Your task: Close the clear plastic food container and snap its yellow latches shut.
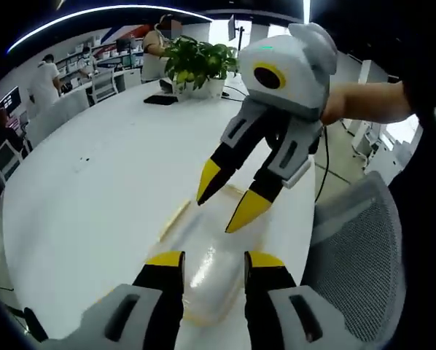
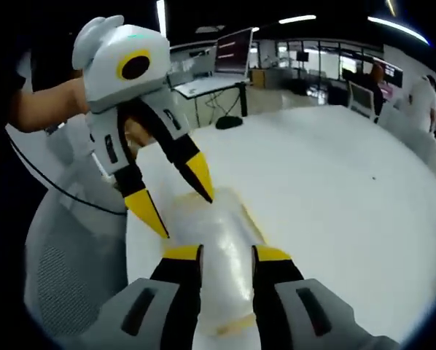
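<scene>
A clear plastic food container (image 1: 207, 270) with yellow latches (image 1: 176, 216) lies on a white tabletop (image 1: 109, 182), close to its edge beside a mesh chair (image 1: 356, 248). The likely risk: pressing down unevenly could slide the smooth container toward that edge, or leave a latch half-seated. In the left gripper view, the left hand-held gripper (image 1: 211, 260) rises from six o'clock, jaws spread wide above the lid, gripping nothing. The right hand-held gripper (image 1: 229, 200) descends from one o'clock, its yellow-tipped jaws also apart and empty, tips close above the container's far end
</scene>
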Available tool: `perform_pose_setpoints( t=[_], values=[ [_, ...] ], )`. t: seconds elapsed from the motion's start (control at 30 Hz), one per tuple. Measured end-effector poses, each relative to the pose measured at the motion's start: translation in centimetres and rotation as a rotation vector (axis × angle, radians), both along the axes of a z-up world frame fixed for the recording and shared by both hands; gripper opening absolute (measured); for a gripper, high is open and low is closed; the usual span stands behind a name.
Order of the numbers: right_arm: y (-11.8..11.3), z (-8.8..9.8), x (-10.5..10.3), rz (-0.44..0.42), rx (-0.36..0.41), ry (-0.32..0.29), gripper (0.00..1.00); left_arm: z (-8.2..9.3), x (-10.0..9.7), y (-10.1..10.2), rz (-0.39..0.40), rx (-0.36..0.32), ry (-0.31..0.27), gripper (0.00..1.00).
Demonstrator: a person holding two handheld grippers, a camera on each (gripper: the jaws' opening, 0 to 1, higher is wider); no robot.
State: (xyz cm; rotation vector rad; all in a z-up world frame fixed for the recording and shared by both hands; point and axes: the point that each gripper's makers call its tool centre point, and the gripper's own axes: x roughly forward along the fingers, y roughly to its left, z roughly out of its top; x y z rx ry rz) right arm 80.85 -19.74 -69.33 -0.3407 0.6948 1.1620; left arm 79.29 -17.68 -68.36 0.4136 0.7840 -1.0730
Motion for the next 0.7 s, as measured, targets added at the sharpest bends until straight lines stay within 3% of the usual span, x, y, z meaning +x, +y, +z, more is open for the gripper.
perform_pose_setpoints(
  t=[0.37, 0.7],
  values=[
    [0.9, -0.6, 0.5, 0.090, -0.055, -0.044, 0.23, -1.0, 0.3, -0.5, -0.026, 0.031, 0.001, 0.23],
    [0.7, -0.8, 1.7, 0.103, -0.079, -0.043, 0.26, -2.1, -0.5, -1.7, -0.090, 0.033, 0.001, 0.23]
  ],
)
